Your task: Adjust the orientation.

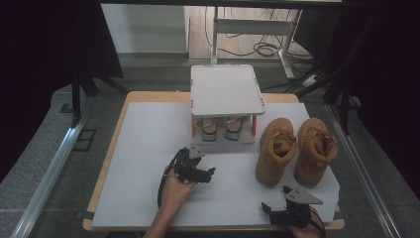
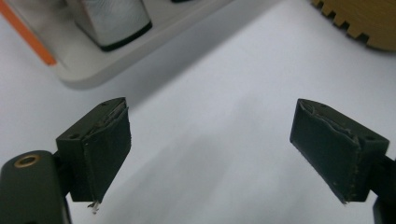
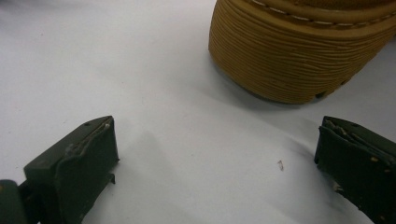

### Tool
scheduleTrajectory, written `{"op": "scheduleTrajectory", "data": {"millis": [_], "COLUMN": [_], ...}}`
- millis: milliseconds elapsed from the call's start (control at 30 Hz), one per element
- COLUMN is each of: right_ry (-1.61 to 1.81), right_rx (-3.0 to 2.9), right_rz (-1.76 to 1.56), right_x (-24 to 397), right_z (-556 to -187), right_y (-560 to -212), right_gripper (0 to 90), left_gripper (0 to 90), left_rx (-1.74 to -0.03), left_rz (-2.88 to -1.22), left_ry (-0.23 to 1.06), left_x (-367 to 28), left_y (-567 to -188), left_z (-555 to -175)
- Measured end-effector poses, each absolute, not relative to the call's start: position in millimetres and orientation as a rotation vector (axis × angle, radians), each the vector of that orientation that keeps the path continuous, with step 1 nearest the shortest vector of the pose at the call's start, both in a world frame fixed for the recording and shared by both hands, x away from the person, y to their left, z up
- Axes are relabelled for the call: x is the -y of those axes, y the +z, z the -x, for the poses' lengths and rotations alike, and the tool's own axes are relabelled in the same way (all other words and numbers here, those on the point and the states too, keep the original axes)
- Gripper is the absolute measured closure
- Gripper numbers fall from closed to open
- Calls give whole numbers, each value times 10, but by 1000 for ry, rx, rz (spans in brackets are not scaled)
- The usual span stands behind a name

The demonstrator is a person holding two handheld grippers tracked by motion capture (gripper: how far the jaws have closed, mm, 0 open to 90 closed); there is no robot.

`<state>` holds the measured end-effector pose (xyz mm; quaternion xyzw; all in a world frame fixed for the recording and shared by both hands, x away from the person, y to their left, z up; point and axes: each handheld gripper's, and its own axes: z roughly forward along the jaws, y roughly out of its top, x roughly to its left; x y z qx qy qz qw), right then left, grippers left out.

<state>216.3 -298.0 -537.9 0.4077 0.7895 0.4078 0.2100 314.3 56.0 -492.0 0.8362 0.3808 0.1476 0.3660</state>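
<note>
Two tan boots stand upright at the right of the white board, the left boot [image 1: 276, 148] beside the right boot [image 1: 313, 148]. A white two-tier rack [image 1: 226, 89] with orange posts stands at the back, with a pair of small shoes [image 1: 221, 127] on its lower shelf. My left gripper [image 1: 205, 173] [image 2: 211, 112] hovers open in front of the rack, empty, over bare board. My right gripper [image 1: 275, 198] [image 3: 217, 126] is open and empty near the front edge, facing a boot's ribbed sole [image 3: 299, 51].
In the left gripper view the rack's base [image 2: 93, 70], an orange post [image 2: 28, 35] and a shoe toe [image 2: 116, 21] lie ahead to the left, and a boot's toothed sole [image 2: 369, 23] at the upper right. The white board [image 1: 148, 148] lies bare at the left.
</note>
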Motion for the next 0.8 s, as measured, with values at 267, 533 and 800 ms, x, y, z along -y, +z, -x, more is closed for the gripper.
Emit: {"op": "scheduleTrajectory", "data": {"millis": [267, 533, 800], "right_ry": [1115, 1105, 1103], "right_rx": [-2207, -2216, -2218], "right_rz": [-1141, -1147, -1146], "right_x": [2971, 2965, 2963], "right_z": [-2170, -2178, -2181], "right_y": [-5362, -5352, -5350], "right_gripper": [0, 0, 0], "left_gripper": [126, 126, 127], "left_rx": [-1007, -1046, -1033], "left_rz": [-2164, -2180, -2194], "left_ry": [366, 342, 368], "left_x": [-766, -939, -952], "left_y": [-5013, -5165, -5221], "left_z": [-3002, -2889, -2870]}}
